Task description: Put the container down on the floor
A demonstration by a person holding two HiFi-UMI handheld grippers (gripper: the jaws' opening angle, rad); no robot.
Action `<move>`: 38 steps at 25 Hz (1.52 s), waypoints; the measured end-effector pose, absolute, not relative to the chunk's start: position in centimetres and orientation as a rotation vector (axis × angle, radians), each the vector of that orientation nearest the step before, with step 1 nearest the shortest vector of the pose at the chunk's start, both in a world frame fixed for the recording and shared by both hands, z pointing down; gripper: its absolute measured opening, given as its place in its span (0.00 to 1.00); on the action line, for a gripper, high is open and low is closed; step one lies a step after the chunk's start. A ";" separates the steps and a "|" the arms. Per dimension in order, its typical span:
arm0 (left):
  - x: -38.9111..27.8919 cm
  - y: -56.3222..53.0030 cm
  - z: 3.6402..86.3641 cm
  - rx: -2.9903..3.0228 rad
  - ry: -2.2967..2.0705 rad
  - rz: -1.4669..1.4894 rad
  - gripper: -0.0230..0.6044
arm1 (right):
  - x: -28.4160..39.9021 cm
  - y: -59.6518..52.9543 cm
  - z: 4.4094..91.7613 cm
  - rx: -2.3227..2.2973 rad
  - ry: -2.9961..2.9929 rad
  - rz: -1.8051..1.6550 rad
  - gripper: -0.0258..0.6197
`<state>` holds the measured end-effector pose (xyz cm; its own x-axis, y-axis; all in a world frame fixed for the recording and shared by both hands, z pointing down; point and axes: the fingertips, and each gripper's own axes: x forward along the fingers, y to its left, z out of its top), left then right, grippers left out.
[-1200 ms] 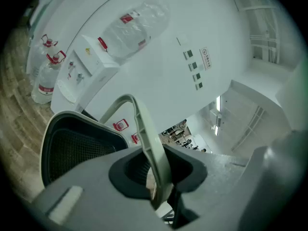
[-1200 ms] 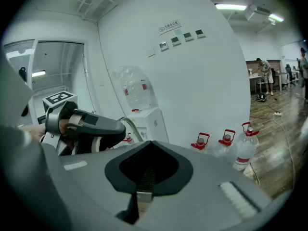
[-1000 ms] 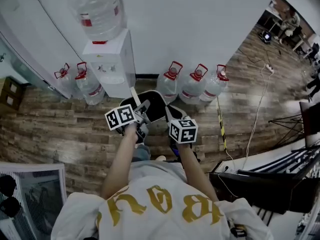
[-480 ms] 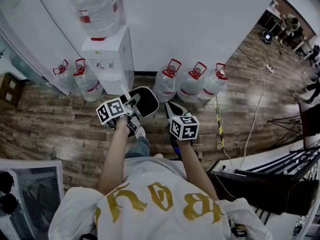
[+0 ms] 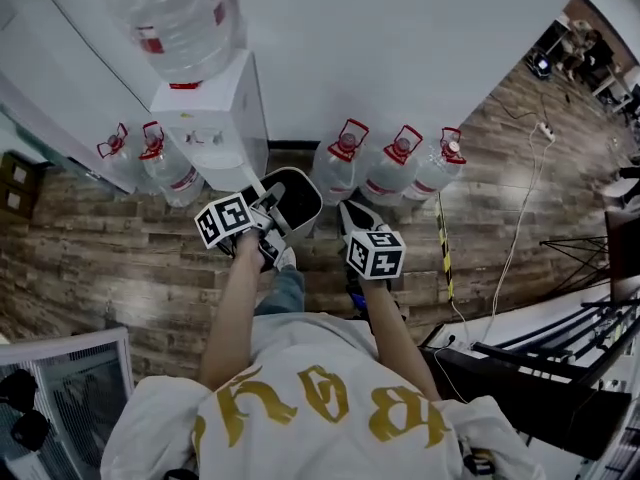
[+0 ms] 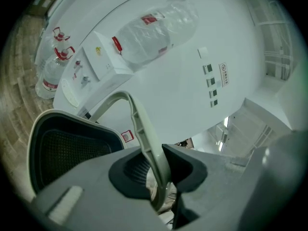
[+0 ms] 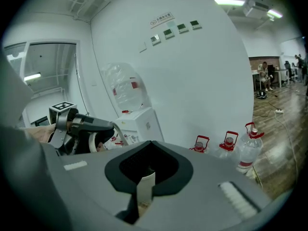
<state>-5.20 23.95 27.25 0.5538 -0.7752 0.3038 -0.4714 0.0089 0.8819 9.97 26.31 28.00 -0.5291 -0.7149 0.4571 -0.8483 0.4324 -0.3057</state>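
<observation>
In the head view the container [image 5: 300,200], a black bin with a white rim, hangs above the wood floor in front of the water dispenser. Its pale bail handle [image 5: 263,190] runs up into my left gripper [image 5: 268,211]. The left gripper view shows that handle [image 6: 142,129] clamped between the black pads, with the bin's dark inside [image 6: 72,148] below. My left gripper [image 6: 161,177] is shut on it. My right gripper [image 5: 352,216] sits just right of the bin, apart from it. Its jaws [image 7: 142,186] are closed, with only a thin pale sliver between them.
A white water dispenser [image 5: 205,128] with a large bottle [image 5: 180,18] stands against the wall. Three red-capped jugs [image 5: 395,163] line the wall at right and two more [image 5: 150,158] at left. A white grille [image 5: 60,388] sits bottom left. Cables [image 5: 510,228] trail on the right.
The bin has swung left on my left gripper, away from my right gripper, which was against its right edge a second ago and now stands apart.
</observation>
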 end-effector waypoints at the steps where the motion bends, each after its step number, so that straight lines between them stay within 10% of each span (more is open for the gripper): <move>1: -5.1 22.9 27.6 1.633 -1.058 -0.330 0.16 | 9.6 25.1 28.5 1.354 -2.421 0.746 0.08; 38: -4.9 -5.0 37.2 1.631 -0.905 -0.091 0.14 | 7.9 -2.0 34.3 1.527 -2.272 0.814 0.08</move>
